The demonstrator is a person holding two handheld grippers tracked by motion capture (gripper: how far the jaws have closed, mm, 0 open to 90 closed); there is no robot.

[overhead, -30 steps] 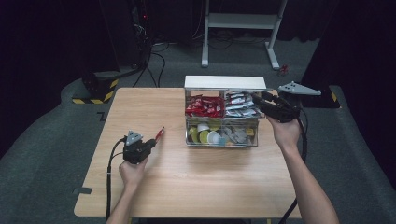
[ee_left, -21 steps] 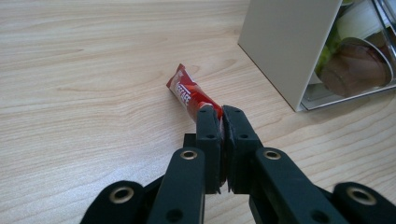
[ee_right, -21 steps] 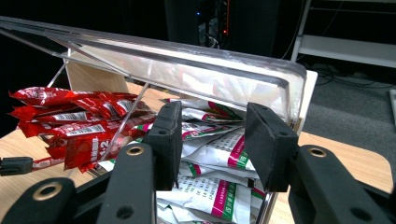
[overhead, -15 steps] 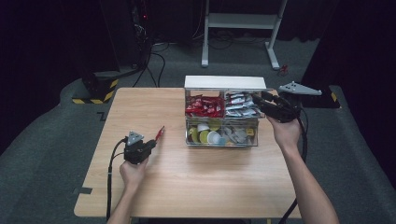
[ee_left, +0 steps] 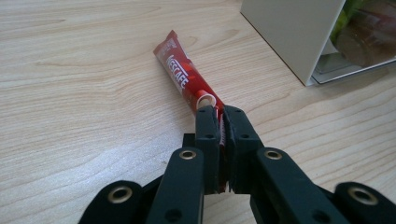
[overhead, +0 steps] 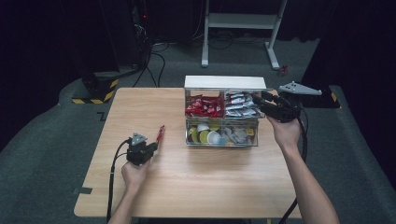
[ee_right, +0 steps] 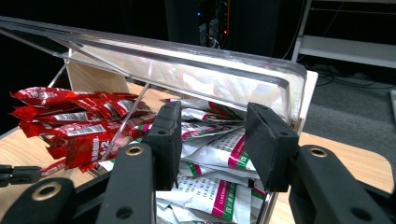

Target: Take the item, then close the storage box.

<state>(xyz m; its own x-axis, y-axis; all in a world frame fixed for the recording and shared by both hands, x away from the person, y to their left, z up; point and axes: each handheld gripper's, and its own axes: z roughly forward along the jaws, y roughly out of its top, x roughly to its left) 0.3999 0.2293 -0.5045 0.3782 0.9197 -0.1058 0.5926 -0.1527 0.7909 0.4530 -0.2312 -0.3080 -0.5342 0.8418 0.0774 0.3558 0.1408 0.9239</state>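
Note:
A red Nescafe stick sachet (ee_left: 182, 77) lies flat on the wooden table (overhead: 187, 186), left of the clear organiser box (overhead: 187, 116). My left gripper (ee_left: 221, 112) is shut on the sachet's near end, low over the table; in the high view the left gripper (overhead: 155, 145) points at the sachet (overhead: 161, 134). My right gripper (overhead: 257, 99) reaches into the box's top right corner, under the raised clear lid (ee_right: 187, 65). The right gripper's (ee_right: 214, 112) jaws stand apart above white sachets (ee_right: 219, 154), with nothing pinched between them. Red sachets (ee_right: 70, 116) fill the neighbouring compartment.
The box's lower tier holds small cups and pods (overhead: 208, 136). Its lid (overhead: 224, 82) stands up along the back. The box's white side wall (ee_left: 289, 37) is close to my left gripper. A white stand (overhead: 243, 23) and cables lie on the floor beyond.

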